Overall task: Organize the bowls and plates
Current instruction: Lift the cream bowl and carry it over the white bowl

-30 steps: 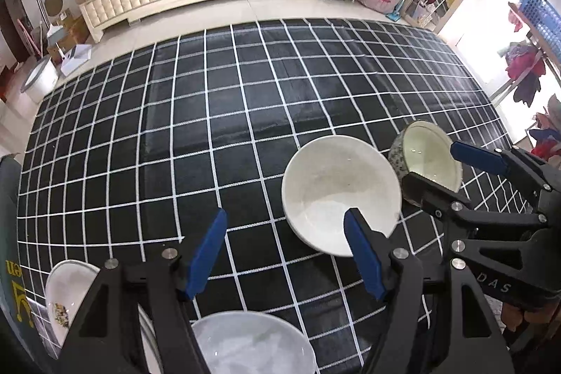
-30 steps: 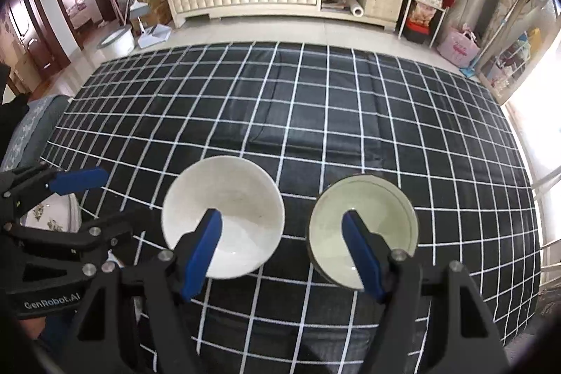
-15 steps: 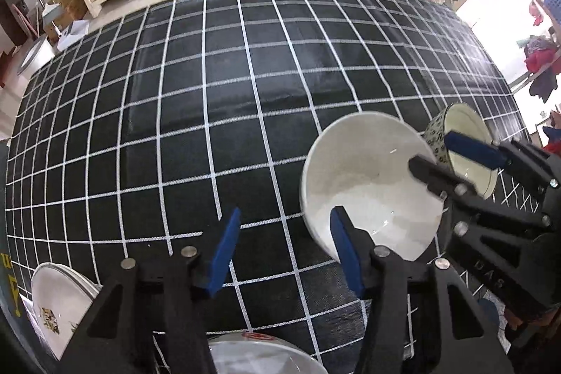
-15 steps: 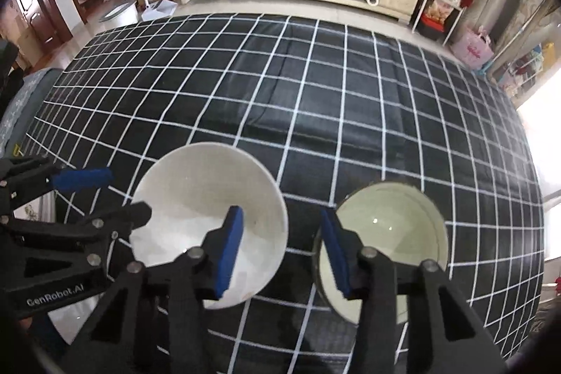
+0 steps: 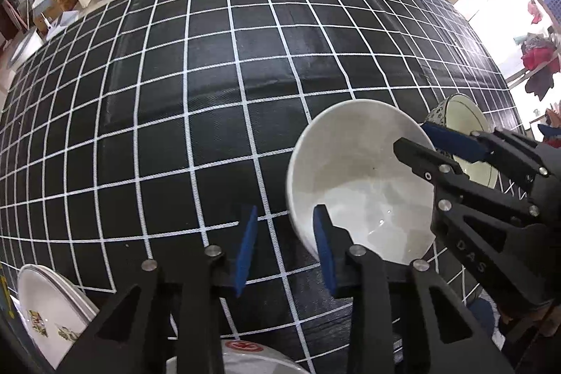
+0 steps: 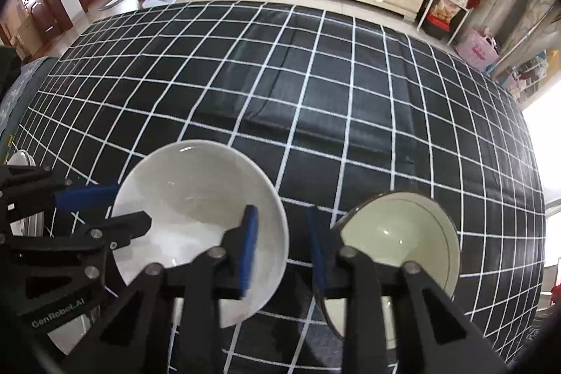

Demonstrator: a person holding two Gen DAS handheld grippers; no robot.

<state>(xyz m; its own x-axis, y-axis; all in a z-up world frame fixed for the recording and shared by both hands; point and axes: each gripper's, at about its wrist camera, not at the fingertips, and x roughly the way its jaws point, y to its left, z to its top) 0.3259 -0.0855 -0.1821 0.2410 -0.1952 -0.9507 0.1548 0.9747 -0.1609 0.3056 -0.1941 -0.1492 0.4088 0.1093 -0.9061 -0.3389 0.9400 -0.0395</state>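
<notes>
White bowl point(image 5: 361, 184) and cream bowl point(image 6: 403, 244) sit side by side; left gripper point(image 5: 284, 244) and right gripper point(image 6: 282, 247) spread, unclamped.

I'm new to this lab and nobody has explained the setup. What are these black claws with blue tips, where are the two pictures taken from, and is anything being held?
There is no robot. A person holds a two-finger gripper in each hand, and each gripper has a wide-angle camera looking along its fingers. One picture is from the left gripper, the other from the right gripper, and each view also shows the other gripper from the side.

On the black grid cloth sit a white bowl and, beside it, a cream bowl with a patterned outside. A decorated plate and another white dish lie at the near edge.

Nothing is gripped. The left gripper's open fingers straddle the white bowl's rim, and the right gripper's are at the cream bowl's rim.
</notes>
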